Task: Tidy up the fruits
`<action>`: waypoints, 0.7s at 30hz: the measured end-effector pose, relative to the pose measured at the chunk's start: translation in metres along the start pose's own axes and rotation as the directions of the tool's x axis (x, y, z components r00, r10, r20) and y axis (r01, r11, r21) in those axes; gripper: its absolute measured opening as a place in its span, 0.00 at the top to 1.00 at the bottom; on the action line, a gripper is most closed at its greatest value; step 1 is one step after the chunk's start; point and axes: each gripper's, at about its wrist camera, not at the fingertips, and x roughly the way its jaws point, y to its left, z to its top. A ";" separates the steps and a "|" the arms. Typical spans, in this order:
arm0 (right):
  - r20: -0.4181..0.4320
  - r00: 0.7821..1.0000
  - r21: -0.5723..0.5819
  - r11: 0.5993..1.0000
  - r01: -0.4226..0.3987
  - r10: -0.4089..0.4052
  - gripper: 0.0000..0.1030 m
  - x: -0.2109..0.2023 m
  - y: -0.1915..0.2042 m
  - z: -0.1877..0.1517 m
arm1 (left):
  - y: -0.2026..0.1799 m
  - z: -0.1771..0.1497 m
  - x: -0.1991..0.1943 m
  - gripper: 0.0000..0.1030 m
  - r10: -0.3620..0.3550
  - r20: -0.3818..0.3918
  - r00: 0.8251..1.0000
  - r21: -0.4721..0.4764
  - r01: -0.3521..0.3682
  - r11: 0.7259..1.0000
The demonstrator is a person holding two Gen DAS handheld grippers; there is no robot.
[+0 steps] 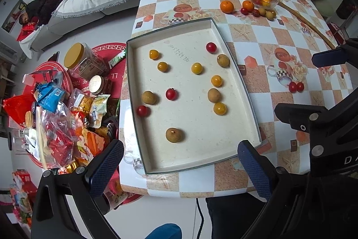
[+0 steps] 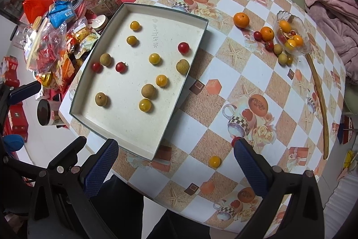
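Fruits: small round yellow, red and brown fruits (image 1: 196, 68) are scattered in the shallow white rectangular tray (image 1: 235, 64).
Handling: judged light, smooth, roll-prone, bruisable; best pinched gently across the middle.
Left gripper (image 1: 181, 162): spread apart, nothing held.
Right gripper (image 2: 176, 162): spread apart, nothing held; a stray yellow fruit (image 2: 214, 161) lies near.

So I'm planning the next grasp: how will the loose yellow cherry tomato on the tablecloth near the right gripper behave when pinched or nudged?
The yellow cherry tomato is round and lies on the flat tablecloth, so a nudge would probably send it rolling. Its skin looks smooth and glossy, so it may slip from the pads. It seems small and probably soft, so a gentle squeeze looks wise.
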 end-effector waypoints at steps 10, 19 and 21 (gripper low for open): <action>0.003 1.000 -0.005 1.000 -0.001 0.001 0.00 0.000 0.001 -0.001 | -0.005 -0.001 0.001 0.01 -0.004 -0.005 1.000 0.009 0.004 1.000; 0.005 1.000 -0.012 1.000 -0.005 0.005 0.00 0.000 0.003 0.000 | -0.004 -0.001 0.001 0.01 -0.006 -0.007 1.000 0.010 0.006 1.000; 0.005 1.000 -0.013 1.000 -0.005 0.005 0.00 0.000 0.003 0.000 | -0.003 -0.002 0.003 0.01 -0.009 -0.010 1.000 0.007 0.010 1.000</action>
